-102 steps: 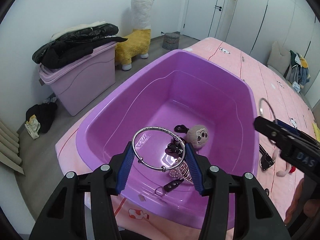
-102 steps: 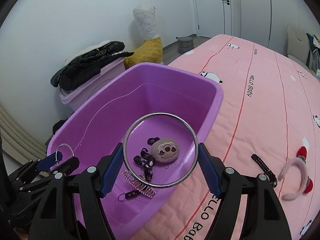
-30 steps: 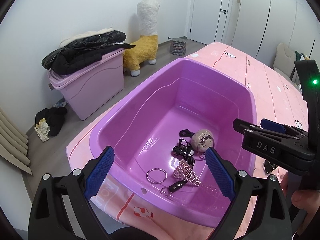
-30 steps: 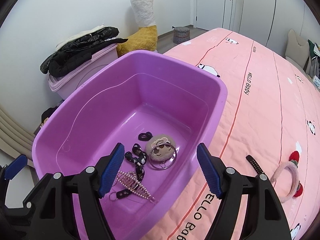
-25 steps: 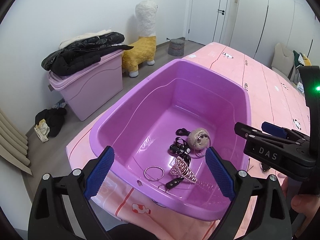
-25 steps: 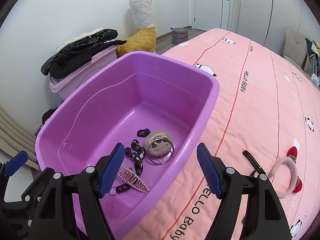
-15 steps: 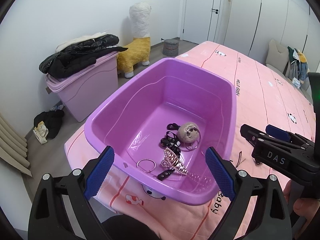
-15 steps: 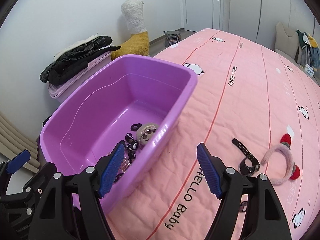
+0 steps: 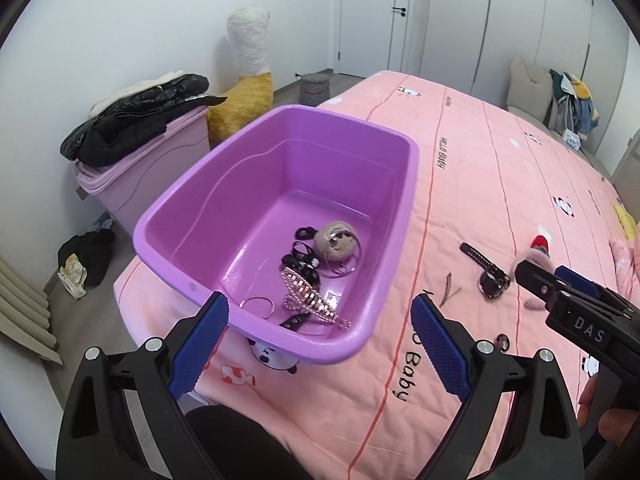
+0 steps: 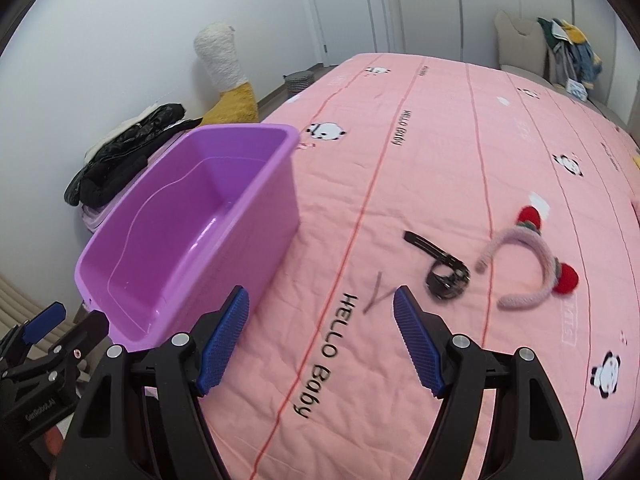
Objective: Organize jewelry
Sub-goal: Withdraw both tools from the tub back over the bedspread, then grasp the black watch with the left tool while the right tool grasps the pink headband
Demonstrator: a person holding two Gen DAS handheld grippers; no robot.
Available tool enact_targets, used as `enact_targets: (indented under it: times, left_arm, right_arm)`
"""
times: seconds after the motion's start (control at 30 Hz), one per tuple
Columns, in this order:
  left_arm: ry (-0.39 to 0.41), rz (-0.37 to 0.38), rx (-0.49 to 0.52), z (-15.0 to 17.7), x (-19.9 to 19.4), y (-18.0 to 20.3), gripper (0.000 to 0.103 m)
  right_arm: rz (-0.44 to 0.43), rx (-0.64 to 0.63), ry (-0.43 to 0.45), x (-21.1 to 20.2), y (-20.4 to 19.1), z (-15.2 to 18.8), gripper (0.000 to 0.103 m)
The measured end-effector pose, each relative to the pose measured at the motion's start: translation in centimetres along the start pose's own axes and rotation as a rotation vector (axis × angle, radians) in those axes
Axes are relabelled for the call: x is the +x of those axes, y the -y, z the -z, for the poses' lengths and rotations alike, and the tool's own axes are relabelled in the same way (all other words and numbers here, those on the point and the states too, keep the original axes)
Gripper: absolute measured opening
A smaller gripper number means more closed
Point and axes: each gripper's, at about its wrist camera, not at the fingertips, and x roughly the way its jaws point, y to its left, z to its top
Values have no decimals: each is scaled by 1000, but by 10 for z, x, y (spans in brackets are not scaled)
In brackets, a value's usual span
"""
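A purple tub [image 9: 404, 200] [image 10: 280, 200] stands on the pink bed. In the left wrist view it holds a small silver ring [image 9: 260, 303], a larger silver bangle [image 9: 352, 256] by a round plush [image 9: 338, 242], a rhinestone hair clip [image 9: 308, 300] and black pieces [image 9: 300, 260]. On the bed to its right lie a black watch [image 10: 446, 276] [image 9: 490, 276], a thin hairpin [image 10: 376, 294] [image 9: 450, 290] and a pink headband with red pompoms [image 10: 532, 264]. My left gripper [image 9: 320, 352] is open and empty, near the tub's front rim. My right gripper [image 10: 320, 344] is open and empty, above the bed short of the hairpin.
A pink storage box with a black jacket [image 9: 136, 128] stands on the floor left of the bed. A plush alpaca [image 9: 248, 80] stands by the wall. Clothes [image 9: 572, 96] lie at the bed's far right. A small dark item [image 9: 502, 341] lies on the bed near the right gripper.
Both grippers let go of their silver rings, which now lie in the tub. Both have pulled back and swung right; the right one now faces the watch, hairpin and headband.
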Motion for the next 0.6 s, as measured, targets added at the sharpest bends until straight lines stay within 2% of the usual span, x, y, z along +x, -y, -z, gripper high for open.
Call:
enact_targets:
  times: [0.2,0.6]
  left_arm:
    - [-27,37,41,14,4,28,91]
    - [-106,98,110,51,30,85,91]
  right_arm:
    - [33,86,-6,-18,49,38,71]
    - [157,297,-33,-47,161,130,72]
